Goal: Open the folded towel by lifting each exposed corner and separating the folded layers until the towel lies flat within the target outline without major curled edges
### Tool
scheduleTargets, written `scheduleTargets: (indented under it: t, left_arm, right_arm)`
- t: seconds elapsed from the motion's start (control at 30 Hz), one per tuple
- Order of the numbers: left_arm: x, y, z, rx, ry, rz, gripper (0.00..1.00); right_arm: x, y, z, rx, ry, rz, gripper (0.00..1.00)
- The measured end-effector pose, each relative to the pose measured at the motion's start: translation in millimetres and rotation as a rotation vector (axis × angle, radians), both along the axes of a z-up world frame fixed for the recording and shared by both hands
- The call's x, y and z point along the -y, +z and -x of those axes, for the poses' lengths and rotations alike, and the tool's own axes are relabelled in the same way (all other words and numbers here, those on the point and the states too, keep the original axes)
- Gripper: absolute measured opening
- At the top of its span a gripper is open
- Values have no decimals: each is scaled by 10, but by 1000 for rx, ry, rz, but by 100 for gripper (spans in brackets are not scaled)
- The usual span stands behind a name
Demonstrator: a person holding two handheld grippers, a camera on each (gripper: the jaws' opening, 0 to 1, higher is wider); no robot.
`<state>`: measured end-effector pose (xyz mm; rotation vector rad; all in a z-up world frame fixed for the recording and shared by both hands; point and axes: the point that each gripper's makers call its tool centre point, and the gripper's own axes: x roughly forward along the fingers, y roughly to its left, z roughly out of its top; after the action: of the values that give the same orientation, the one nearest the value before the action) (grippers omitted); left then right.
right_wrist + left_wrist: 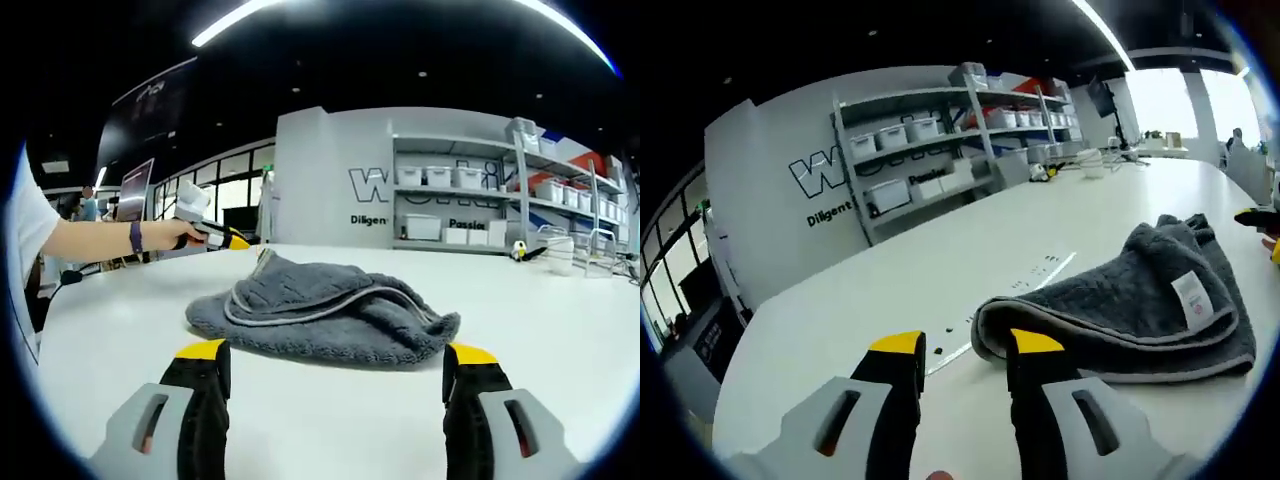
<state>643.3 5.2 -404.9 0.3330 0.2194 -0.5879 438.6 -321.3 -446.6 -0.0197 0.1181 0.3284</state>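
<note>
A grey folded towel [1140, 300] with a white label [1190, 297] lies bunched on the white table [840, 320]. My left gripper [965, 345] is open just short of the towel's rolled near edge, its right jaw close to the fold and nothing between the jaws. The right gripper's yellow tips [1265, 232] peek in beyond the towel's far side. In the right gripper view, the towel [320, 310] lies just ahead of my right gripper [335, 352], whose jaws stand wide open and empty. Behind the towel, a hand holds the left gripper [236, 241].
A thin pale line [1040, 278] with small dark marks runs across the table under the towel's left end. Shelving with white bins [930, 150] stands against the far wall. The person's forearm [90, 240] reaches in from the left. A white container [558, 255] sits far right.
</note>
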Motion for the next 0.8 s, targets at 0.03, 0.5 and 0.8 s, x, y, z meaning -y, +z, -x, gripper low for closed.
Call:
scheduleTargets:
  t: [0.03,0.5,0.8]
  left_arm:
    - [-37,28,80,4,-10,13,34]
    - [-121,164,629,31,-191,156,75]
    - [-15,99,1046,-2,-283,215,90]
  right_arm:
    - [2,2,0,0,0,-3,89]
    - [26,-14,-20,-2,-14,10,90]
    - [-40,-63,-43,-10,6,53,90]
